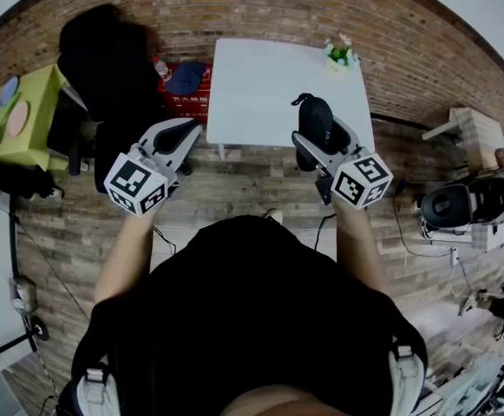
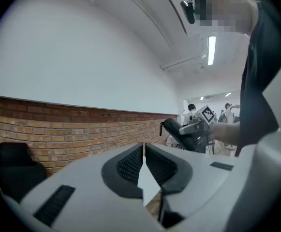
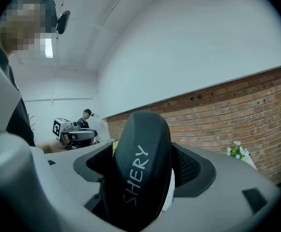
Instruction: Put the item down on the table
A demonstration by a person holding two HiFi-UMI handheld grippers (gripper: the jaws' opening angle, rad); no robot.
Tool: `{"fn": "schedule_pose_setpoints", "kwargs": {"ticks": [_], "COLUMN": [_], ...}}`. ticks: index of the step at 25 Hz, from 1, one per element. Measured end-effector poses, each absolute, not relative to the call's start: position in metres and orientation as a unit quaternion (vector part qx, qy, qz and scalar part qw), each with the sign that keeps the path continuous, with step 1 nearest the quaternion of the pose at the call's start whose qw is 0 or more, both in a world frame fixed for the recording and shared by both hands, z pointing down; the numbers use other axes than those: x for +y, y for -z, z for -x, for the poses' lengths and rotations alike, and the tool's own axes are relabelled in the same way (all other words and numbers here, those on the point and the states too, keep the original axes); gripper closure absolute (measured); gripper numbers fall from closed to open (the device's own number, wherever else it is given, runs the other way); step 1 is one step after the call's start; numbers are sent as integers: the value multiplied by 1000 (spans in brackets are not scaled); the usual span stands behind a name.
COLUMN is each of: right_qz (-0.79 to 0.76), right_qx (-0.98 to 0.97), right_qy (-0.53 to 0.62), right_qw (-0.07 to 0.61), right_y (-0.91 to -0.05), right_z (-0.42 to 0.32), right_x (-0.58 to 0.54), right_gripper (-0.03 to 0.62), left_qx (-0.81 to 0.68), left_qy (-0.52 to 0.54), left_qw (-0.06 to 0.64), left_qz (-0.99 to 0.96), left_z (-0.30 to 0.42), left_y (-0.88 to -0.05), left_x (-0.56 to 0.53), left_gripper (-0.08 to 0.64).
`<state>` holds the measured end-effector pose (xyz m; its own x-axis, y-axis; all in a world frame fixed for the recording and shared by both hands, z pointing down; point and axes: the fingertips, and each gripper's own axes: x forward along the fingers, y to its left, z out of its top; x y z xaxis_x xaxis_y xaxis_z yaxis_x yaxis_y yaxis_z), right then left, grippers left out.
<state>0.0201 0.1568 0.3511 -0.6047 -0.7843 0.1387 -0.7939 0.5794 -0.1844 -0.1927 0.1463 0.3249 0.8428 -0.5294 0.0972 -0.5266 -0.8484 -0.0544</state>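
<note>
A black oblong case (image 1: 314, 120) with pale lettering sits between the jaws of my right gripper (image 1: 317, 135), which is shut on it. In the right gripper view the case (image 3: 139, 173) fills the middle, and the jaws stand wide around it. The case hangs in the air just in front of the near edge of the white table (image 1: 260, 85). My left gripper (image 1: 180, 133) is level with it at the left, off the table's left corner. Its pads (image 2: 130, 162) are almost touching and hold nothing. The left gripper view also catches the case (image 2: 176, 129) in the other gripper.
A small pot of flowers (image 1: 340, 55) stands on the table's far right corner. To the left are a black chair (image 1: 104, 59), a red box with a blue cap (image 1: 185, 81) and a green table (image 1: 26, 115). Black equipment (image 1: 464, 202) sits at the right on the wooden floor.
</note>
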Motion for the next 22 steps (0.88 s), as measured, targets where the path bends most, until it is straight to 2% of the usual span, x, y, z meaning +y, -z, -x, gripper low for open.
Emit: {"fn": "schedule_pose_setpoints", "kwargs": {"ticks": [8,22], "right_qz": [-446,-473], "right_qx": [-886,-870], "right_qy": [-121,-136], "right_qw": [30,12], "right_y": [-350,-349], "right_z": [17,7], "right_x": [186,188], "right_gripper": [216,216], "left_qx": [268,288], "left_qy": [44,13], "left_qw": [6,-13], "left_qz": [962,958], "left_z": [226,248], "left_y": [-328,-327], "left_x": [174,183], "left_gripper": [537,537]}}
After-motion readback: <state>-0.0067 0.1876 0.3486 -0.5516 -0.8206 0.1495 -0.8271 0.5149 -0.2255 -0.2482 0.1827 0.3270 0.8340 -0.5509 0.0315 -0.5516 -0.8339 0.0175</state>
